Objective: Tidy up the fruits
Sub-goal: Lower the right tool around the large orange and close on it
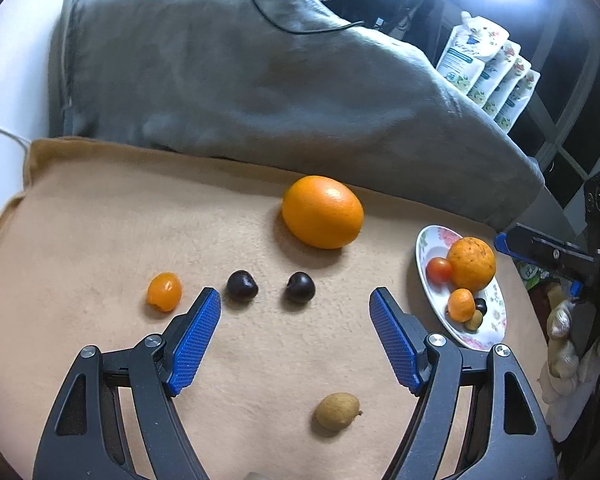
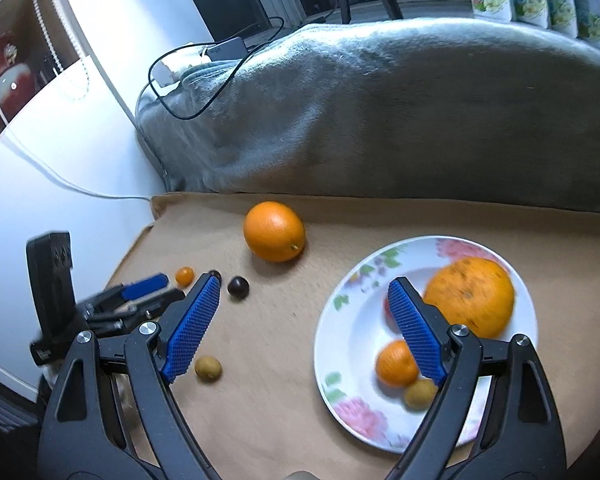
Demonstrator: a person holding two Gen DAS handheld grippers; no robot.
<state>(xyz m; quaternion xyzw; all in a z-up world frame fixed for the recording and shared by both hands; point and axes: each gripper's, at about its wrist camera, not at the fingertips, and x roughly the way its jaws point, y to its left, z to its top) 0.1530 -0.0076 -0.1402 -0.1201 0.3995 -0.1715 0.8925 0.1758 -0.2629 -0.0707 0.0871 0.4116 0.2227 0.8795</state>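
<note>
On the tan cloth lie a large orange (image 1: 322, 211), two dark cherries (image 1: 241, 285) (image 1: 300, 286), a small kumquat (image 1: 164, 291) and a brown longan (image 1: 337, 409). My left gripper (image 1: 296, 300) hovers open just short of the cherries, nothing between its blue pads. A floral plate (image 2: 350, 344) on the right holds a rough orange (image 2: 470, 296), a small orange (image 2: 396, 363), a longan (image 2: 419, 394) and a red tomato (image 1: 439, 270). My right gripper (image 2: 304, 286) stands open above the plate's left rim, empty. The large orange (image 2: 274, 231) lies beyond it.
A grey blanket (image 1: 260, 80) is heaped behind the cloth with a black cable across it. Refill pouches (image 1: 488, 68) stand at the back right. A white wall and cord lie to the left in the right wrist view. The cloth's left edge drops off near the kumquat.
</note>
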